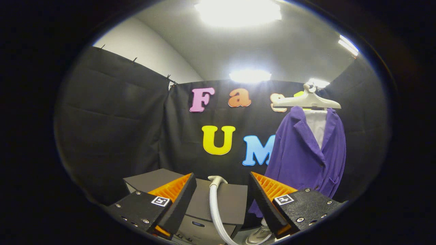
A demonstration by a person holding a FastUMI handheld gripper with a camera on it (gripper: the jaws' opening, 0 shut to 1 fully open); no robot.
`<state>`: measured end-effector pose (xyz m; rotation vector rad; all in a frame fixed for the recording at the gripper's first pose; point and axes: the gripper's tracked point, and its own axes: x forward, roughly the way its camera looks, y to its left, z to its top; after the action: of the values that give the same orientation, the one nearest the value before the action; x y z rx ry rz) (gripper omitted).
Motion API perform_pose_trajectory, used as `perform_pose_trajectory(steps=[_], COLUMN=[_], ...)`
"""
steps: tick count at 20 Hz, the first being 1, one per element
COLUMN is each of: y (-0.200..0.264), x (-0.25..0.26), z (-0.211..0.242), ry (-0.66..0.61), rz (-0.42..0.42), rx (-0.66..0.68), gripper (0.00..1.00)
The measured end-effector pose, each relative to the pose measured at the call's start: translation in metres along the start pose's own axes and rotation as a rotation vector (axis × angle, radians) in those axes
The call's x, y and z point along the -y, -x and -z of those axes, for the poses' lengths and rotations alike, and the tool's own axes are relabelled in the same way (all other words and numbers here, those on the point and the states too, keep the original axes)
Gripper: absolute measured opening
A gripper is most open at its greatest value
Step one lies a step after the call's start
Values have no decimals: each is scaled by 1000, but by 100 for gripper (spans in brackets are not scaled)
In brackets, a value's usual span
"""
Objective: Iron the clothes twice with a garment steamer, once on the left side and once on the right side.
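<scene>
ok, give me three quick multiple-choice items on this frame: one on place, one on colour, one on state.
1. Where does the hose sit?
A. between the fingers
B. on the hanger
C. over the jacket

2. What colour is the jacket?
A. green
B. purple
C. red

3. What state is the hand-held gripper in?
A. shut on the hose
B. shut on the jacket
C. open

Key: 1 A, the hose runs up through the gap between the fingers. 2 B, purple cloth hangs from the hanger. 3 C, the fingers stand wide apart, touching nothing.

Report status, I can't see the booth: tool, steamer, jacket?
Tool open, holding nothing. Steamer hose between fingers, ungrasped. Purple jacket on hanger beyond. Nothing in the way.
</scene>
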<state>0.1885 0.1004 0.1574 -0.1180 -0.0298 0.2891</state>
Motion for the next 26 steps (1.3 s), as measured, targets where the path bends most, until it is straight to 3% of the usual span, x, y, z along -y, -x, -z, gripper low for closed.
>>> perform_pose_trajectory(steps=[5,10,15,19,26], y=[-68,-140,-203,-235,-290], x=[-16,-17,-9,-16,2], z=[-2,15,49,80,146], ry=[-56,-94,-134,-228,-248], rz=[-111,-158,-150,-194,-142], rx=[-109,-248,-399,-540,-722], gripper=[95,96,96,96,95])
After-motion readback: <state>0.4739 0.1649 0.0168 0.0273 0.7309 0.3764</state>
